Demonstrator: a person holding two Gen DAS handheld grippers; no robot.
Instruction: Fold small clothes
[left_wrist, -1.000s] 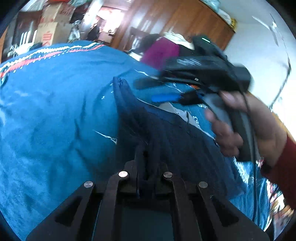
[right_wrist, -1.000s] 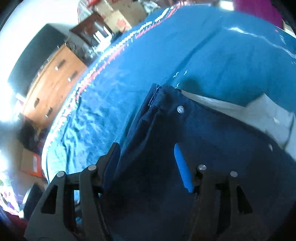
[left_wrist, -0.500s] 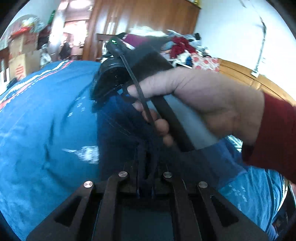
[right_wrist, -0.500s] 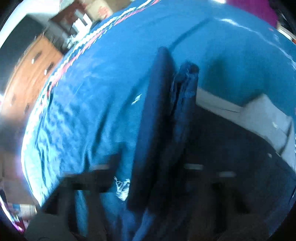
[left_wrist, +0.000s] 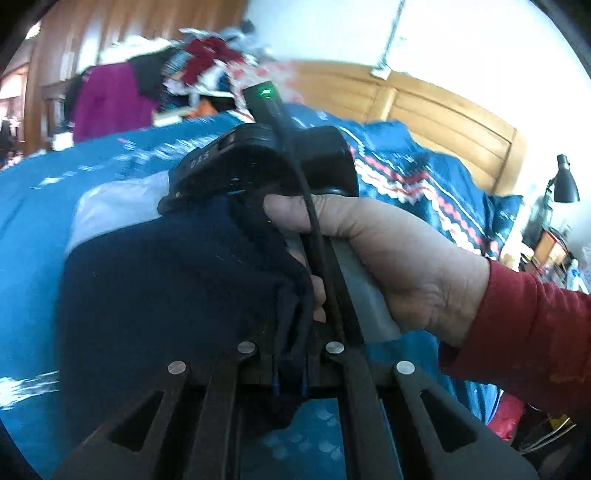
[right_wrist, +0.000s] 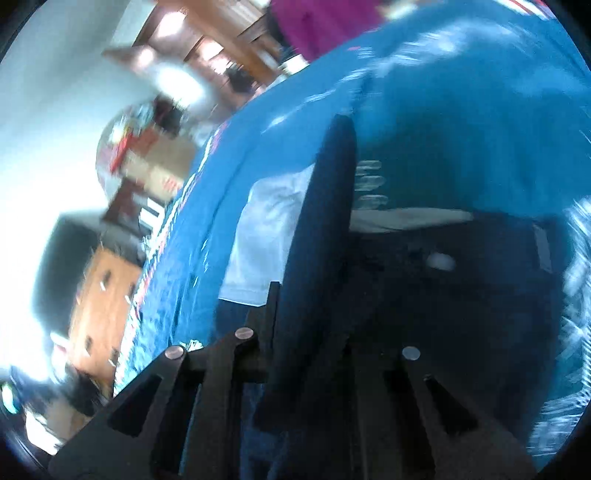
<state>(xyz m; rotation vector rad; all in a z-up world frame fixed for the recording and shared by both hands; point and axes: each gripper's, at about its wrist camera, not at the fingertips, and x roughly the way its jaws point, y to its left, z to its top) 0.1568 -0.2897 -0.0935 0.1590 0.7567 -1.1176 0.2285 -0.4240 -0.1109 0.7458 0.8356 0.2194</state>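
Navy garment (left_wrist: 166, 280) pinched in left gripper (left_wrist: 290, 363), draped across right gripper (right_wrist: 321, 354)

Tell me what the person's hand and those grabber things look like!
The left hand-held gripper is black, with angled struts, silver round rivets and blue finger pads. The right hand-held gripper's body is black with faint lettering, a green light, a black cable and a grey handle. The bare hand wears a red sleeve.

Both wrist cams close over bedspread (left_wrist: 33, 206)
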